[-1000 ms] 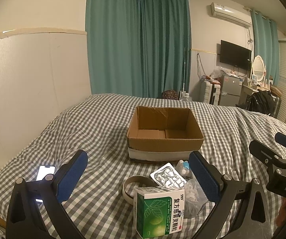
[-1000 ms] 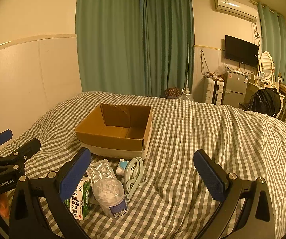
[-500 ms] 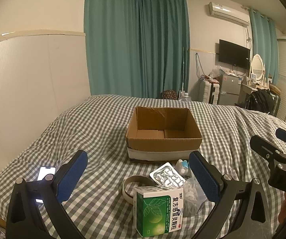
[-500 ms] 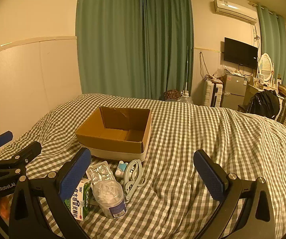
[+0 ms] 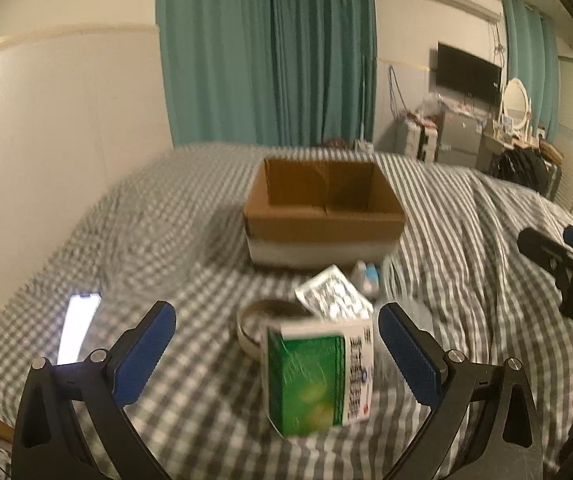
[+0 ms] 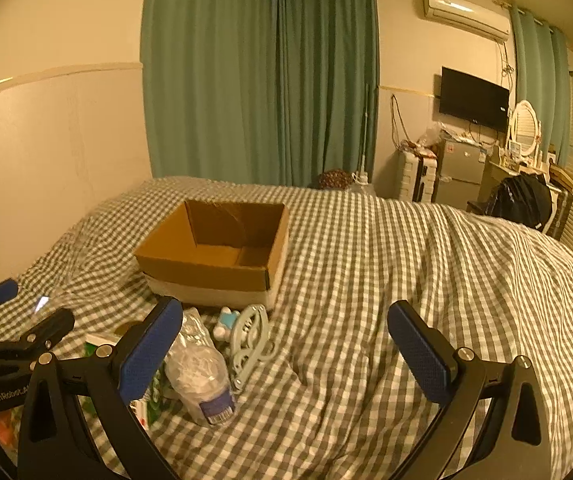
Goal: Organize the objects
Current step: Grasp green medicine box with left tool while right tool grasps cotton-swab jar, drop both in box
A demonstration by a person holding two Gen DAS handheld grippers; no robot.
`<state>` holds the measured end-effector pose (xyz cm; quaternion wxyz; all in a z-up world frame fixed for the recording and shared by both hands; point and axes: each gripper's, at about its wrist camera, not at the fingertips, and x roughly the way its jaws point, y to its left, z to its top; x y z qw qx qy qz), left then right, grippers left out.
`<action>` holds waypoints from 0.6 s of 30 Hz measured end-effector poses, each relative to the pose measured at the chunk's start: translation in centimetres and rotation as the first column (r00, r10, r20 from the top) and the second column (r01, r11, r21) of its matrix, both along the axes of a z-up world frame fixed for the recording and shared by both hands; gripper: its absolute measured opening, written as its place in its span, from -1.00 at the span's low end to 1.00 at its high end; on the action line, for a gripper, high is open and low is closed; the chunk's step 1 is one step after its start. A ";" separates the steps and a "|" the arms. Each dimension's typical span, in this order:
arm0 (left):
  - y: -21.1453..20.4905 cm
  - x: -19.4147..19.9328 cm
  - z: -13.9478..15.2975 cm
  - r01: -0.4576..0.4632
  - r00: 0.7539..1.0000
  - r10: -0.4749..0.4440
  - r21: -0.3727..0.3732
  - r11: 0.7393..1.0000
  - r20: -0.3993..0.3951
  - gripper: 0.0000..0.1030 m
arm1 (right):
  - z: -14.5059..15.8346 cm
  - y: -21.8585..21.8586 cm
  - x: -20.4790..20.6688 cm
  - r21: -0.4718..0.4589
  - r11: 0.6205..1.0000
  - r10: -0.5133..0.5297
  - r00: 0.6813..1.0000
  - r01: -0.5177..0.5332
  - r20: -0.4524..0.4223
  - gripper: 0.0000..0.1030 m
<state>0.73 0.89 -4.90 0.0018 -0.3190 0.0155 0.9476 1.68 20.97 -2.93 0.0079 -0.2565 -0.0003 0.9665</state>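
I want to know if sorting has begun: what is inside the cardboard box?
The cardboard box shows only bare brown floor and flaps; no item lies inside. Its near wall hides the front strip of floor.

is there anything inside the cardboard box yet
No, the cardboard box shows only its bare brown floor, while the green medicine box lies outside on the checked bedspread.
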 end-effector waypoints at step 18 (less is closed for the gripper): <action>3.2 -2.4 -8.8 0.057 0.984 -0.047 -0.056 0.997 0.171 1.00 | -4.4 0.3 -1.6 0.014 1.000 -0.017 0.992 0.016 0.126 0.99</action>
